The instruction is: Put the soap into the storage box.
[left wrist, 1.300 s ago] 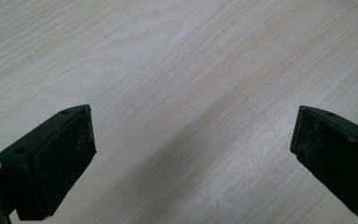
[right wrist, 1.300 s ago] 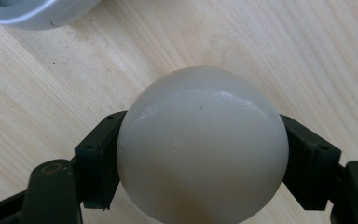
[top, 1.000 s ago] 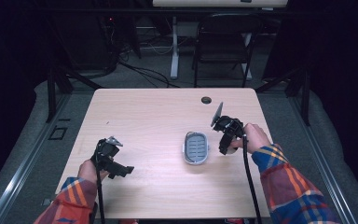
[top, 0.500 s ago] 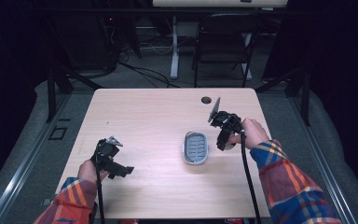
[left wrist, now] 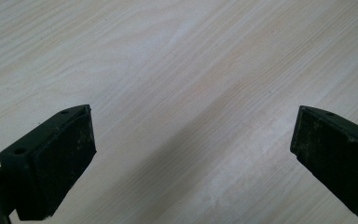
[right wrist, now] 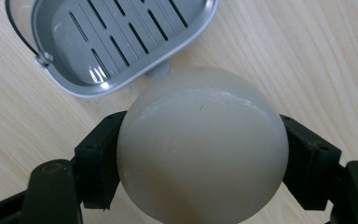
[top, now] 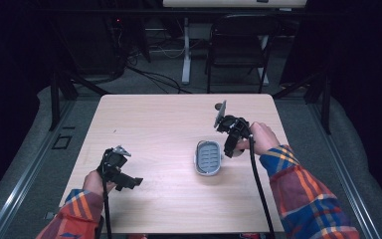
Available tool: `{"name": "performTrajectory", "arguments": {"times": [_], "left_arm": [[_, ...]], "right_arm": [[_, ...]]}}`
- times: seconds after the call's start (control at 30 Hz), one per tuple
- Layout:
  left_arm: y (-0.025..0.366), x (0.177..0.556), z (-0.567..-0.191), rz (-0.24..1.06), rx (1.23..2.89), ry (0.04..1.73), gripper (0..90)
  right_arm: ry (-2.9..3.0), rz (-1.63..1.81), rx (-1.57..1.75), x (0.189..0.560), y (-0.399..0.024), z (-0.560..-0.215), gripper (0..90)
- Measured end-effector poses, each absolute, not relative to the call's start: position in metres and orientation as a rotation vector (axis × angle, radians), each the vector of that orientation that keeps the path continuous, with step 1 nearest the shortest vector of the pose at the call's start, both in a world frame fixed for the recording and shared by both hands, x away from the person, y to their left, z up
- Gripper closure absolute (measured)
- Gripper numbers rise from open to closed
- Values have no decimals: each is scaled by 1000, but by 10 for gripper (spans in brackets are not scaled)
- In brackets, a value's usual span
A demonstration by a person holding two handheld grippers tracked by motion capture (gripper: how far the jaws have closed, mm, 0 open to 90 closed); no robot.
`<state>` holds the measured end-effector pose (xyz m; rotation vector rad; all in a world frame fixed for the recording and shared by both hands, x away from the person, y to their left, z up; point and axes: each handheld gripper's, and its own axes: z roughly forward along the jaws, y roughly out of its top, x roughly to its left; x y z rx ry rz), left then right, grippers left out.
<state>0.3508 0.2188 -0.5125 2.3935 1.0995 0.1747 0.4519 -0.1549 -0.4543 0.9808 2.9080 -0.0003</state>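
Observation:
A round, off-white soap bar (right wrist: 200, 140) sits between the pads of my right gripper (right wrist: 200, 158), which is shut on it just above the table. In the high view the right gripper (top: 230, 147) hangs beside the right edge of a grey soap dish (top: 208, 158) with a slotted tray. That soap dish (right wrist: 116, 37) lies at the top left of the right gripper view, a little apart from the bar. My left gripper (top: 129, 181) rests near the table's front left, jaws wide open. Bare wood lies between its pads (left wrist: 63, 158).
The light wooden table (top: 169, 124) carries a small dark round object (top: 218, 106) near its far edge. A black chair (top: 238, 45) and cables stand beyond the table on the grey floor.
My right gripper has risen slightly with the soap bar and shifted toward the far side beside the dish. The left gripper has stayed in place.

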Motion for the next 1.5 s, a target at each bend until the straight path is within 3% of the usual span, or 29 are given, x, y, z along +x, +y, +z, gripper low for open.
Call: {"name": "performTrajectory", "arguments": {"times": [1.07,1.5], "left_arm": [[219,351,-513,171,2393,1098,0],[219,350,-513,172,2396,1098,0]], "right_arm": [[3000,47,838,459,-90,-474,246],[3022,44,822,460,-85,-490,245]]}}
